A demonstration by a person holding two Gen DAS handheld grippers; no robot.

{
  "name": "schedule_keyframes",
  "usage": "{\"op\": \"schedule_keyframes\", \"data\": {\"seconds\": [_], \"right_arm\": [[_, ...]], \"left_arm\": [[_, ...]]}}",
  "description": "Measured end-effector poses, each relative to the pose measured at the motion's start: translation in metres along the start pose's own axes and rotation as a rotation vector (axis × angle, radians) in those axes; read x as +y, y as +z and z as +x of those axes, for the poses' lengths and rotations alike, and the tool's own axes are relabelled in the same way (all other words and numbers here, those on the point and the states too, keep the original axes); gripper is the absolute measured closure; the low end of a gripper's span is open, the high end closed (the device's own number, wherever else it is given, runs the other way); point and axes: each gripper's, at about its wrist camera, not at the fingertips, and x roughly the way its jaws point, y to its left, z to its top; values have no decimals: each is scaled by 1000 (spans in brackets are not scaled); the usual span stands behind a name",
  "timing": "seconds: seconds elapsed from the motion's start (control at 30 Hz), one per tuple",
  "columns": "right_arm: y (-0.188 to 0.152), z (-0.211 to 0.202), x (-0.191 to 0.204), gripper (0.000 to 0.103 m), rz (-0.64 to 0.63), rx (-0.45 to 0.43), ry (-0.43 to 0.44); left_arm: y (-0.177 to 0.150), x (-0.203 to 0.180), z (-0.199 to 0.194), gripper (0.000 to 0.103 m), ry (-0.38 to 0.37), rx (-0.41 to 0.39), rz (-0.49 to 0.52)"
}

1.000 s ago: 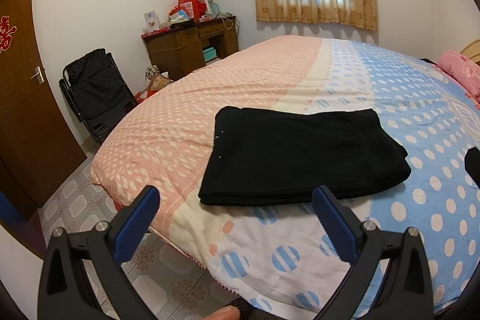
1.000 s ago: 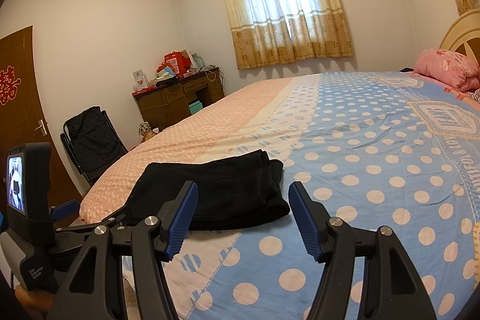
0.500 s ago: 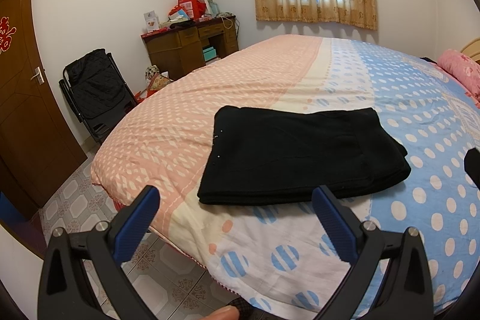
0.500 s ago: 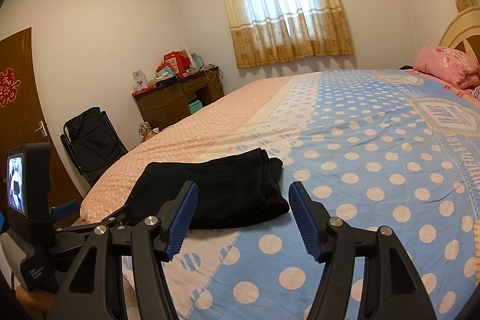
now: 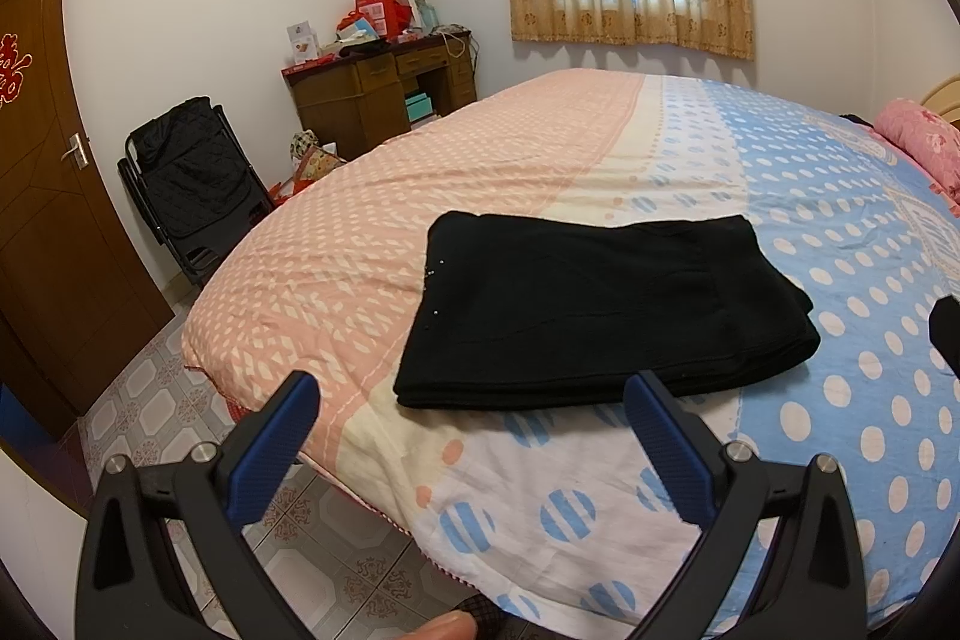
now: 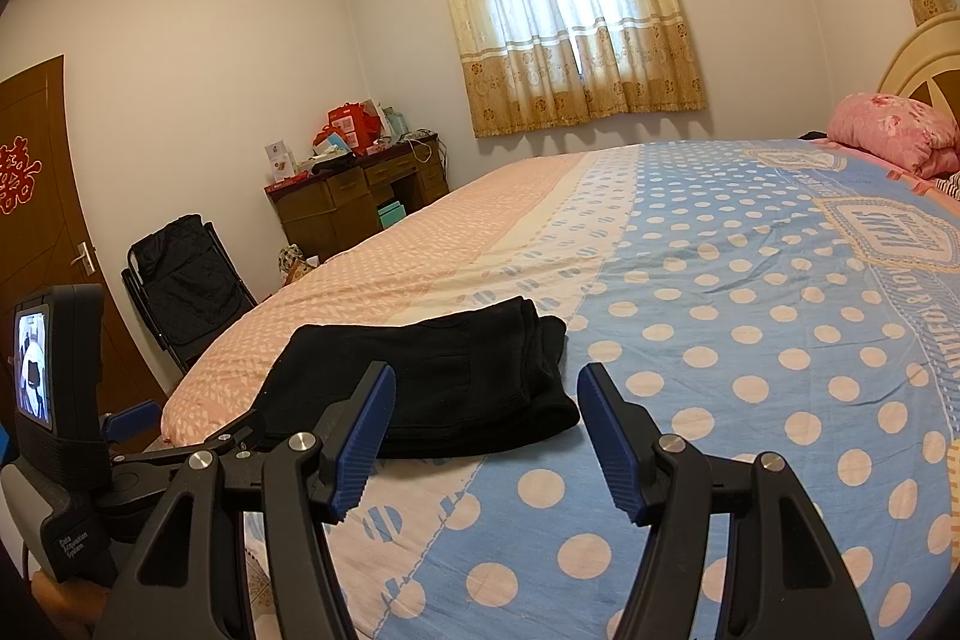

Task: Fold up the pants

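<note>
Where the bedspread [image 5: 600,148] turns cream, black pants [image 5: 600,310], folded flat, neat rectangle.

Bed cover [image 5: 810,460] lay bare all round folded pants [image 5: 600,304]; approach from near edge unobstructed. Folded chair [image 5: 192,190] & desk [image 5: 372,100] stood well apart, by far wall.

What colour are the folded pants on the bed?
Plain black. The folded pants show best in the left wrist view, lying on the dotted bedspread.
</note>
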Motion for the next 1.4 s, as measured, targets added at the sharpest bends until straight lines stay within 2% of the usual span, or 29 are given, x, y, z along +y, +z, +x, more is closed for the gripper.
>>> {"op": "schedule_keyframes", "data": {"seconds": [1.23, 1.4], "right_arm": [[1, -1, 0, 38, 0, -4, -3], [1, 0, 1, 38, 0, -4, -3]], "left_arm": [[4, 4, 4, 0, -2, 21, -7], [7, 3, 3, 0, 22, 7, 1]]}}
